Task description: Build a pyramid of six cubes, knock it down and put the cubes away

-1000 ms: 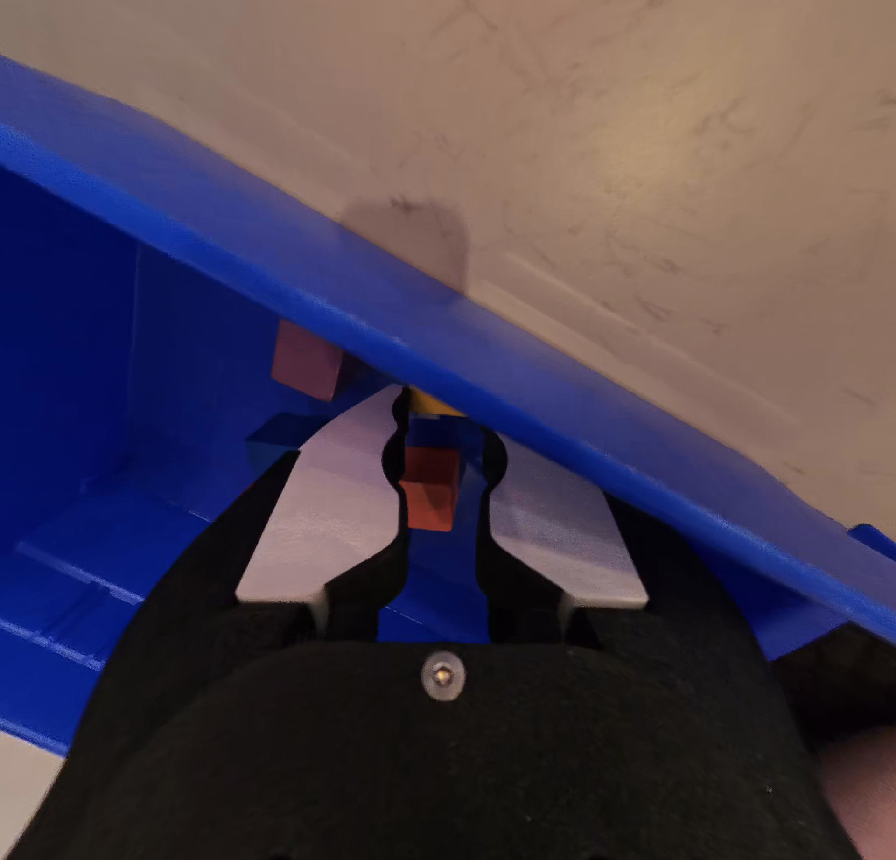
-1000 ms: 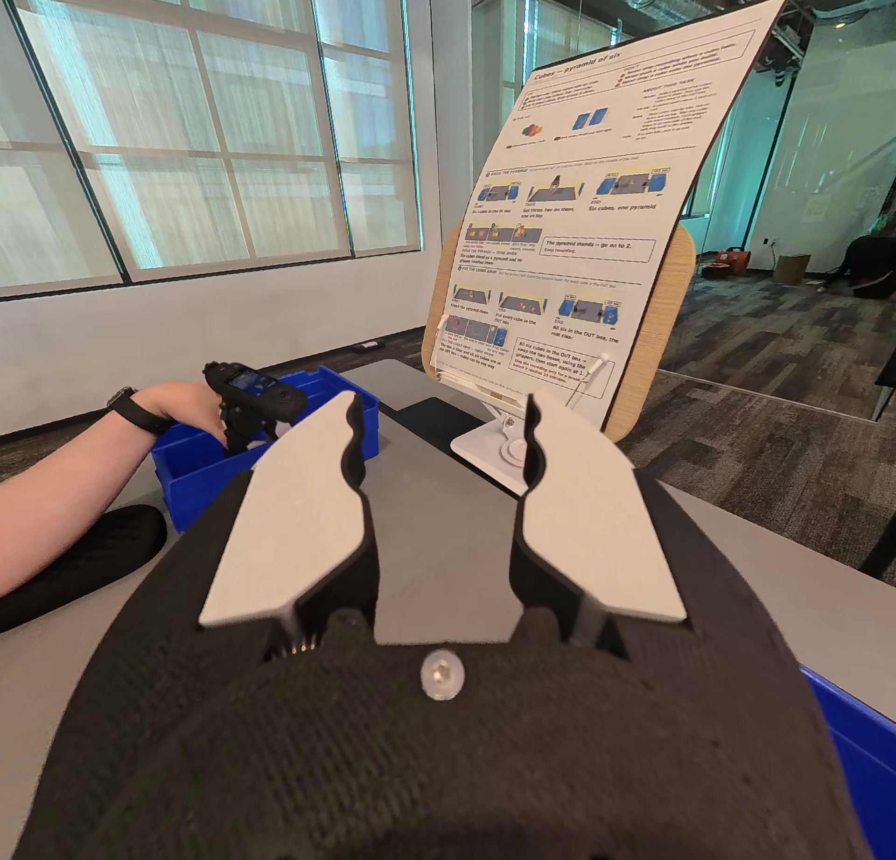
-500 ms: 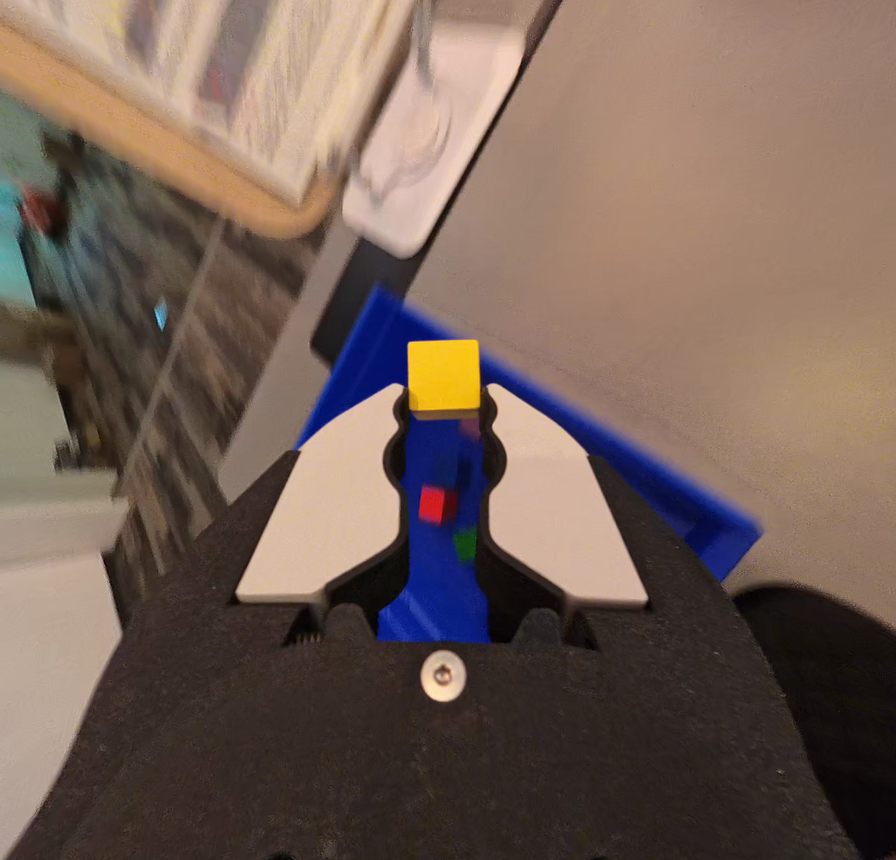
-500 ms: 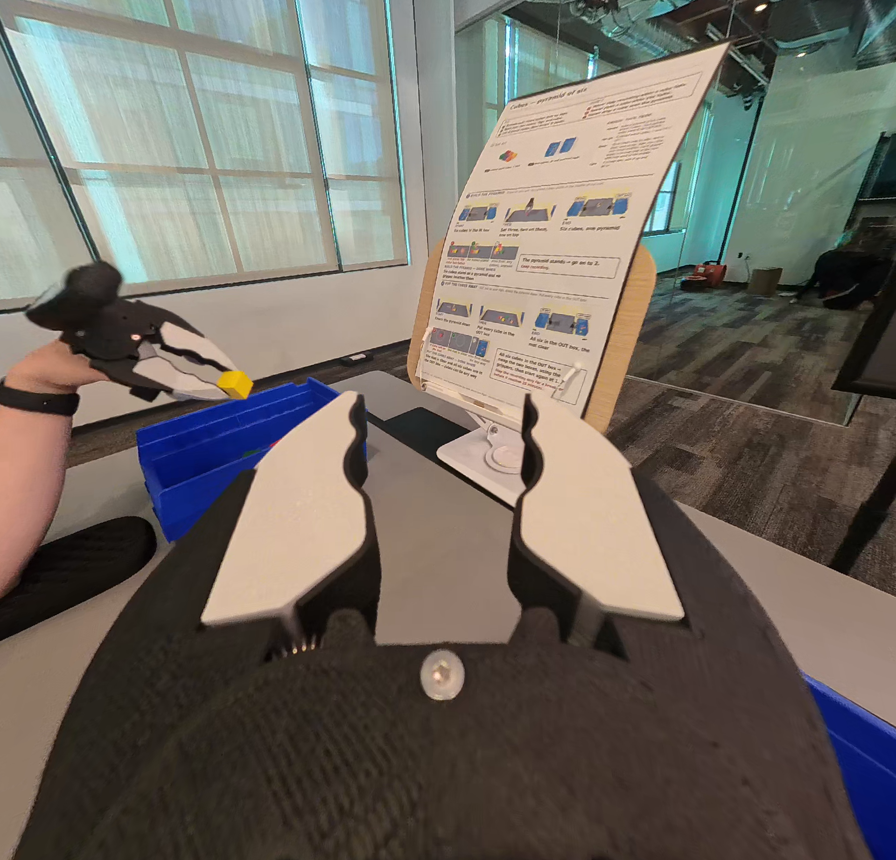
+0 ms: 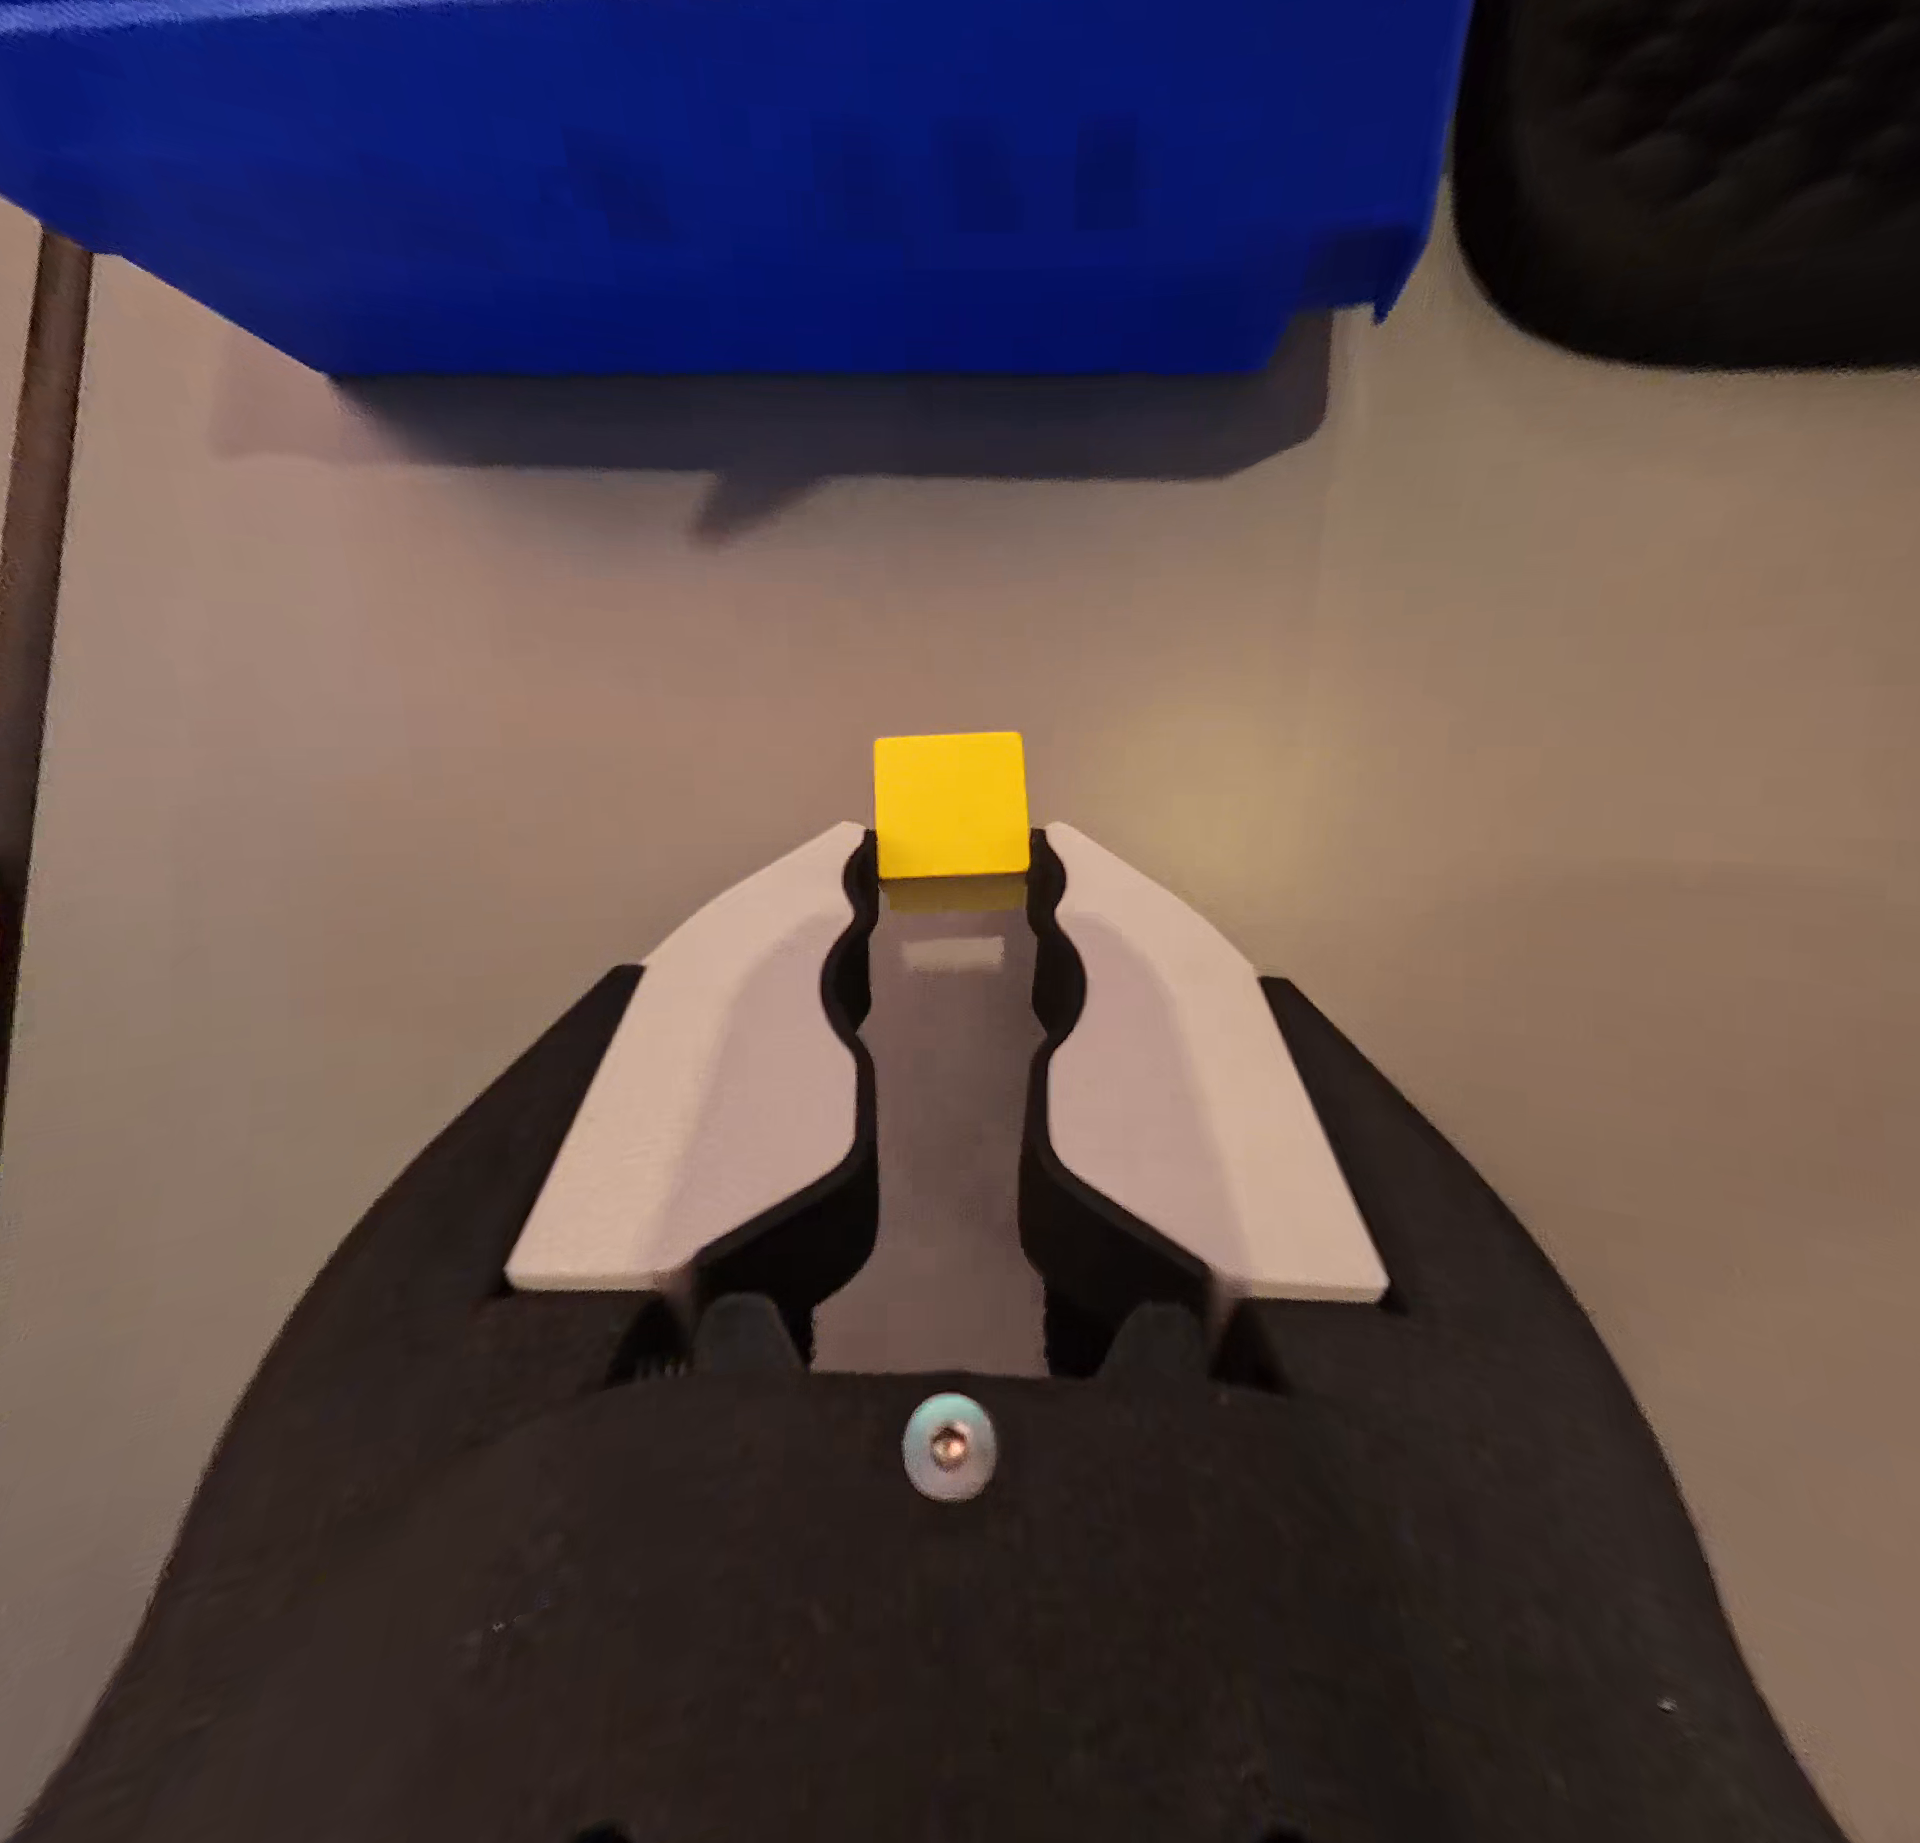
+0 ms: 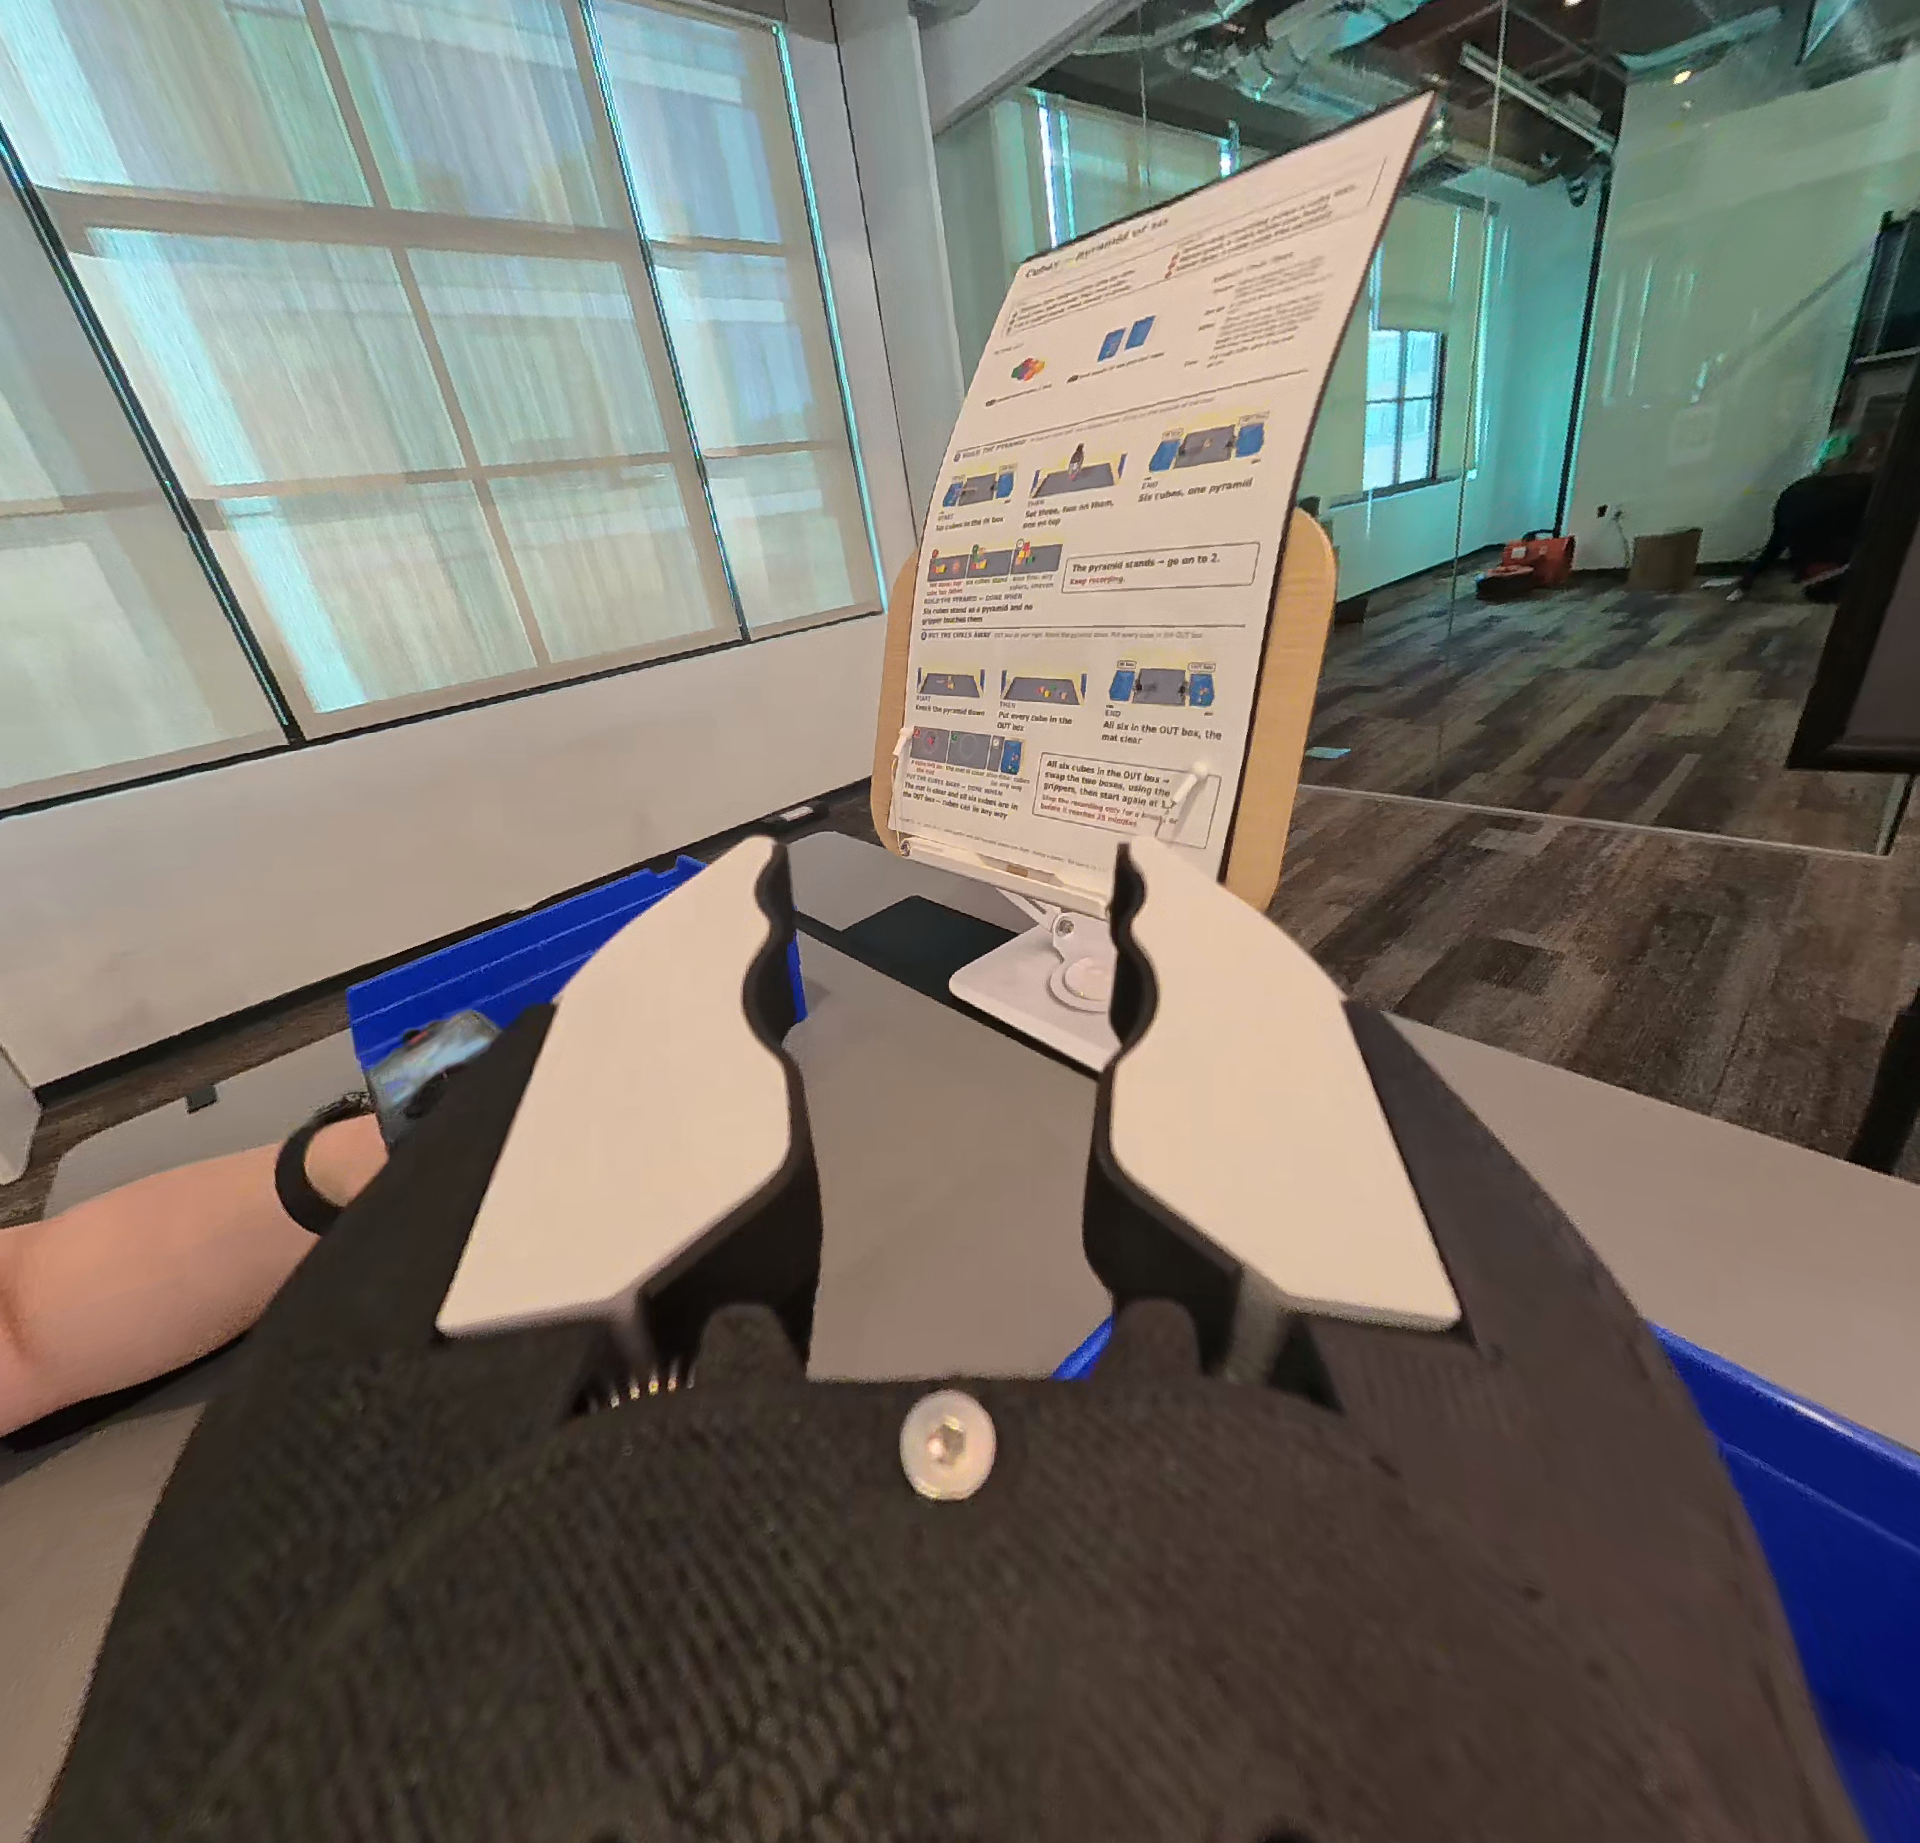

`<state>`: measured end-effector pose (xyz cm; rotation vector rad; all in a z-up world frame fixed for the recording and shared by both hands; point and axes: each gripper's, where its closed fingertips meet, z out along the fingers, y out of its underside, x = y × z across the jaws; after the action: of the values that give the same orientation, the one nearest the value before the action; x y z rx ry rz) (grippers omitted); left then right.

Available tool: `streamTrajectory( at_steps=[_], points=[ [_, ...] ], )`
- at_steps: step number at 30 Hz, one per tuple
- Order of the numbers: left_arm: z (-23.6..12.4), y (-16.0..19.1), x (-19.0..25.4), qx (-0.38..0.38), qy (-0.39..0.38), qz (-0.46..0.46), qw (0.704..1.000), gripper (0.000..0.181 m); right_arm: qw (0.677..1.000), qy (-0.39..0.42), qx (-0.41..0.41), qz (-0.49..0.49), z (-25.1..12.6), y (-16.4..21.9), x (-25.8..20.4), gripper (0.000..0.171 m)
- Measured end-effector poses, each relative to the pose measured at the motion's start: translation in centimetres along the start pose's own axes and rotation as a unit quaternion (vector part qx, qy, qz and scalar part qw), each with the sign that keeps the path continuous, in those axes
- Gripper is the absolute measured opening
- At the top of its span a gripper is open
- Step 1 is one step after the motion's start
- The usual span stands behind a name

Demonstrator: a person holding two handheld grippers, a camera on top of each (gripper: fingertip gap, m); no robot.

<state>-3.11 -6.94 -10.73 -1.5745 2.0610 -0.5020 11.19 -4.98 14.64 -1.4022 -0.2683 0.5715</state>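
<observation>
The left gripper (image 5: 951,848) pinches a yellow cube (image 5: 950,804) at its very fingertips, the two fingers closed against the cube's sides and pointing down at the grey table (image 5: 416,754). A faint reflection just below the cube suggests it is close above the surface or barely touching; which of the two cannot be told. Ahead of the fingertips, well apart from the cube, stands a blue bin (image 5: 727,162), seen from outside its near wall, so its contents are hidden. Ahead and to the right of that lies a black padded rest (image 5: 1704,131).

No other cube is visible on the table around this gripper, so this is probably the first of the six being set down for the bottom row. The build is at its very start: five more cubes, the knock-down and the tidying away are all left.

The right gripper (image 6: 945,962) is empty, its fingers standing wide apart, raised and aimed across the table. To its left a person's forearm (image 6: 135,1274) reaches toward the blue bin. Ahead stands an instruction sheet on a stand (image 6: 1122,567). At its lower right the edge of a second blue bin (image 6: 1808,1502) shows, likely where the cubes go at the end.
</observation>
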Motion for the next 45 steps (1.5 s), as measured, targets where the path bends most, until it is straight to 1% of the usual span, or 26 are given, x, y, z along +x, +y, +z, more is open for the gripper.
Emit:
streamTrajectory(
  at_steps=[5, 8, 16, 24, 27, 29, 31, 33, 36, 38, 40, 42, 43, 45],
  points=[
    [1.5, 1.0, 0.1, -0.039, -0.002, 0.029, 0.999, 0.027, 1.000, 0.003, -0.019, 0.017, 0.3, 1.0, 0.8, 0.060],
    [2.2, 0.9, 0.5, -0.031, 0.007, 0.034, 0.999, 0.027, 0.999, 0.002, -0.039, 0.019, 0.6, 1.8, 1.0, 0.060],
    [3.4, 2.2, 0.4, -0.046, 0.014, 0.043, 0.998, 0.027, 0.999, -0.002, -0.052, 0.015, 1.1, 2.4, 0.8, 0.060],
    [3.8, 2.5, 0.4, -0.045, 0.013, 0.050, 0.998, 0.028, 0.997, -0.005, -0.071, 0.013, 1.4, 3.2, 0.8, 0.060],
    [3.5, 2.6, 0.1, -0.043, 0.012, 0.048, 0.998, 0.034, 0.997, -0.004, -0.071, 0.012, 1.4, 3.2, 0.8, 0.060],
    [2.4, 2.0, -0.1, -0.027, 0.009, 0.043, 0.999, 0.038, 0.998, -0.005, -0.068, 0.012, 1.3, 3.0, 0.8, 0.060],
    [0.3, 0.9, -0.6, 0.004, -0.004, 0.042, 0.999, 0.039, 0.998, -0.006, -0.069, 0.009, 1.2, 3.0, 0.7, 0.060],
    [-3.4, -0.4, -1.7, 0.047, -0.042, 0.046, 0.997, 0.035, 0.998, -0.004, -0.068, 0.007, 1.1, 3.0, 0.8, 0.060],
    [-12.0, -2.1, -4.1, 0.131, -0.124, 0.030, 0.983, 0.034, 0.998, -0.006, -0.067, 0.011, 1.0, 3.0, 0.9, 0.060],
    [-18.2, -1.5, -6.0, 0.172, -0.190, -0.007, 0.966, 0.039, 0.997, -0.005, -0.071, 0.014, 1.0, 3.2, 1.0, 0.060],
    [-23.0, 1.2, -7.5, 0.179, -0.244, -0.043, 0.952, 0.050, 0.997, -0.005, -0.078, 0.017, 1.0, 3.6, 1.2, 0.060],
    [-26.4, 5.1, -9.2, 0.161, -0.300, -0.084, 0.937, 0.051, 0.996, -0.004, -0.083, 0.020, 1.1, 3.9, 1.4, 0.060],
    [-27.3, 7.3, -9.8, 0.140, -0.314, -0.104, 0.933, 0.054, 0.996, -0.004, -0.084, 0.020, 1.2, 4.0, 1.4, 0.060],
    [-28.0, 12.1, -10.3, 0.080, -0.317, -0.140, 0.935, 0.055, 0.996, -0.005, -0.089, 0.021, 1.3, 4.3, 1.4, 0.060]
  ],
)
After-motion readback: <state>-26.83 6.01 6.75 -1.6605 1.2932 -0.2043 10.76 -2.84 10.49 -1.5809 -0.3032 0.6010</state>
